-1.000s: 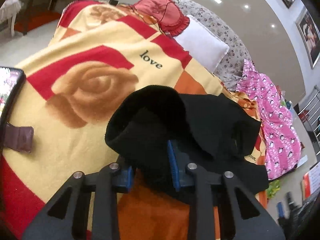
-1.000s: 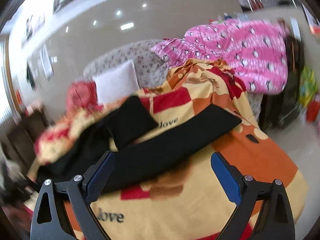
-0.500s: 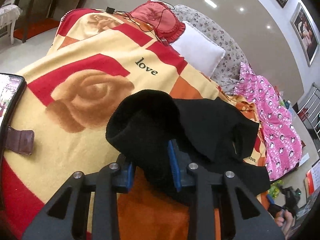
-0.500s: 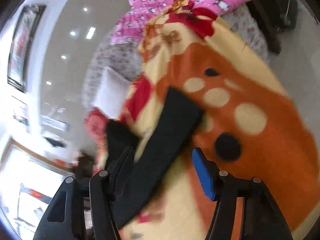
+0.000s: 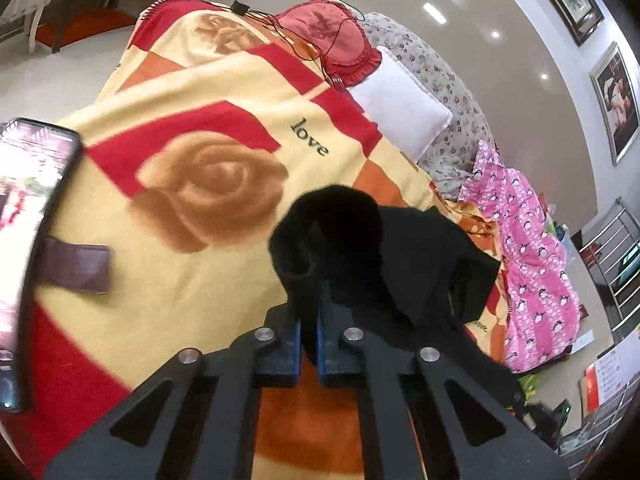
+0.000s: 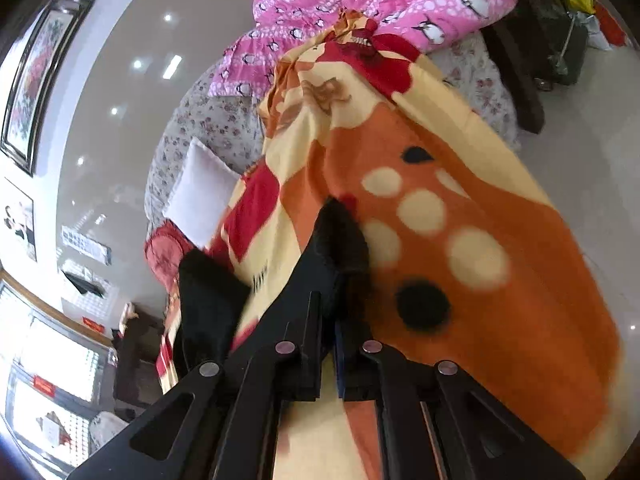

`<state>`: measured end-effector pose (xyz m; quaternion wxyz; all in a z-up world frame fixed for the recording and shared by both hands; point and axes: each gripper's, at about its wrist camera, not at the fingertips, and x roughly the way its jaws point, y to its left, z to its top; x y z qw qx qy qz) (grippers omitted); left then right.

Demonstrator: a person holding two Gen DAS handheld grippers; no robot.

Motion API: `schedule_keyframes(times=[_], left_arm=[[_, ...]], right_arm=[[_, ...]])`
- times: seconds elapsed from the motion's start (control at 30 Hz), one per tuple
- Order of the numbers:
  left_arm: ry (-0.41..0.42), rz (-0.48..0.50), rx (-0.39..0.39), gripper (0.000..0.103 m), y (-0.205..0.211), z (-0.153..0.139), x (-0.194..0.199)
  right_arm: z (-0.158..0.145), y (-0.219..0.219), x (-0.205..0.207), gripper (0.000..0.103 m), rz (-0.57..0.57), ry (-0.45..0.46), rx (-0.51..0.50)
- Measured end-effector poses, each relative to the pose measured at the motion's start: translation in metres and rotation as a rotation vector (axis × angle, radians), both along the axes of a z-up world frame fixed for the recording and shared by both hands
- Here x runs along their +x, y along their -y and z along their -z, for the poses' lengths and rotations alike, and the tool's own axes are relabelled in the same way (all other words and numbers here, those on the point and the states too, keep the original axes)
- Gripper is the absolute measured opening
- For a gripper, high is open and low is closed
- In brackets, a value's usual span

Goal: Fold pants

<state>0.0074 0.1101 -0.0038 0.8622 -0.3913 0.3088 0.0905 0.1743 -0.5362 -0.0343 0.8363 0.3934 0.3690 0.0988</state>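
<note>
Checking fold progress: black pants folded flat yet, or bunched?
Bunched. The black pants hump up off the blanket, pinched in both shut grippers.

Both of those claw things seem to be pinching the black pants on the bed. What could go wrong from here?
1. The left gripper pinches a thick bunch of the black pants; layers could slip out unevenly when lifted.
2. The right gripper holds only a narrow end of a leg, which might pull free.
3. The fuzzy blanket may drag along, and the phone lying on it could shift.
</note>
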Motion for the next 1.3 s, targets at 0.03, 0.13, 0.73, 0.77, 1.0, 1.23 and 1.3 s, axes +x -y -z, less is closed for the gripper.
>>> schedule_keyframes(times=[0.03, 0.13, 0.73, 0.77, 1.0, 1.23, 1.3], left_arm=[[0.007, -0.003, 0.004, 0.003, -0.002, -0.004, -0.005], [0.027, -0.02, 0.042, 0.003, -0.007, -0.016, -0.02], [-0.079, -0.045, 0.095, 0.004, -0.013, -0.008, -0.026], [-0.095, -0.066, 0.118, 0.006, -0.012, -0.006, -0.027], [0.054, -0.204, 0.327, 0.054, 0.011, -0.048, -0.051], [0.099, 0.302, 0.456, 0.063, 0.085, -0.046, 0.012], [0.039, 0.377, 0.538, 0.064, 0.093, -0.04, 0.032]], right_arm=[[-0.001, 0.002, -0.011, 0.003, -0.009, -0.008, -0.003], [0.004, 0.004, -0.045, 0.003, -0.057, -0.04, 0.01], [0.01, 0.005, -0.077, 0.004, -0.06, 0.01, -0.128], [0.01, 0.001, -0.078, 0.006, -0.042, -0.005, -0.204], [-0.072, -0.043, -0.084, 0.033, 0.02, 0.227, -0.552], [-0.097, -0.241, -0.019, 0.064, -0.618, 0.425, -0.794], [-0.079, -0.285, 0.002, 0.064, -0.745, 0.424, -0.866]])
